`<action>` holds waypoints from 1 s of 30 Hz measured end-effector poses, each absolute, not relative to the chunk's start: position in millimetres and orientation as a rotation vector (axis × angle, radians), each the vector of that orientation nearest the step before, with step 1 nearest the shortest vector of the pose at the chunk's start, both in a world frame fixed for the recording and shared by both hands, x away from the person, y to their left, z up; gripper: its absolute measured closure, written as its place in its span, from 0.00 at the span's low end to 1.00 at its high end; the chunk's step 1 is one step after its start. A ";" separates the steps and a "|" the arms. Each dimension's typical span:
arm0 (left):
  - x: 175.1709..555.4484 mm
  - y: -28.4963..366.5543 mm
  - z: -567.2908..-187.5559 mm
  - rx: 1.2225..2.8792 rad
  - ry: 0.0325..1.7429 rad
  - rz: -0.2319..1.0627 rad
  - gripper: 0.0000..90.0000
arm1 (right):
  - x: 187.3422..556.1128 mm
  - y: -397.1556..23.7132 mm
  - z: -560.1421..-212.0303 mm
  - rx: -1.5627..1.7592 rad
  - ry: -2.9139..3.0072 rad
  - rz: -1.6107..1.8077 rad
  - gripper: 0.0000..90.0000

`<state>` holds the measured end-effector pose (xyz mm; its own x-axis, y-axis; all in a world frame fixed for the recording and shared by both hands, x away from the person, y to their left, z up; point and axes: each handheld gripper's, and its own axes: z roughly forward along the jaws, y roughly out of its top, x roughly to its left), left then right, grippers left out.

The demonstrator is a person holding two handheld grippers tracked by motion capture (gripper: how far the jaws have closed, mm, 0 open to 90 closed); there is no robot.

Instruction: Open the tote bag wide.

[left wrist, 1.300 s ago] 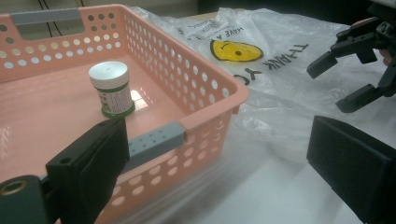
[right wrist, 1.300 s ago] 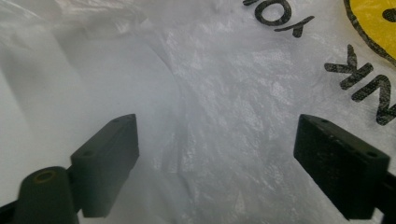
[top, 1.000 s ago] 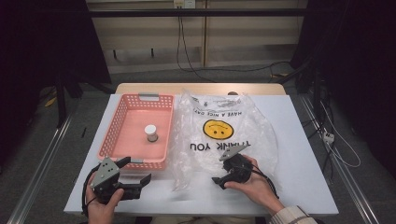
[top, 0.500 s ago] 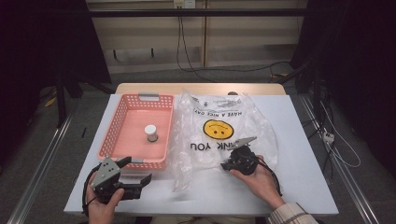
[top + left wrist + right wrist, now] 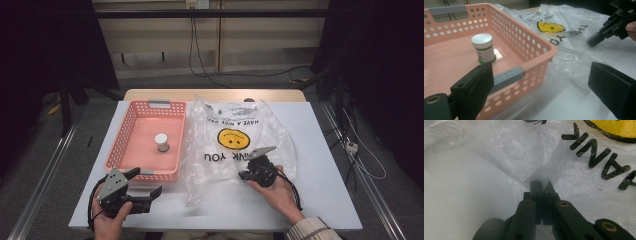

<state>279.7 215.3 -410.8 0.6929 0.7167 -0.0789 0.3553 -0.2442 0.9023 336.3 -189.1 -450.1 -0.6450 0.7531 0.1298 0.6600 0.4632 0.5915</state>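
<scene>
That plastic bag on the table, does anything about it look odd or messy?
The plastic bag lies crumpled with its smiley print upside down from the person's side. The right gripper pinches a fold of it into a small peak. Nothing looks spilled or torn.

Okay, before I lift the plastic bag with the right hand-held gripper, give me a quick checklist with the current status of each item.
1. Right hand-held gripper shut on the plastic bag: ok, jaws closed with a fold of film between them.
2. Left hand-held gripper free: ok, jaws wide open, holding nothing.
3. Small jar upright in the pink basket: ok.
4. Bag off the basket: not ok, its edge lies against the basket's side.
5. Bag empty: cannot tell.
</scene>
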 end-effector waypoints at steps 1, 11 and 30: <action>279.7 215.3 -410.8 1.853 0.841 0.430 0.07 | 336.3 -189.6 -449.3 1.230 2.553 0.941 1.00; 279.4 215.3 -410.5 1.852 0.844 0.433 0.07 | 331.1 -194.0 -435.3 1.211 2.507 1.060 1.00; 279.8 215.3 -410.7 1.857 0.842 0.430 0.07 | 329.2 -196.8 -428.1 1.213 2.493 1.187 0.83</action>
<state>279.8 215.3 -410.7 0.6932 0.7165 -0.0780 0.3569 -0.2473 0.9008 329.2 -196.8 -428.1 -0.6700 0.7115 0.2119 0.6130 0.3694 0.6984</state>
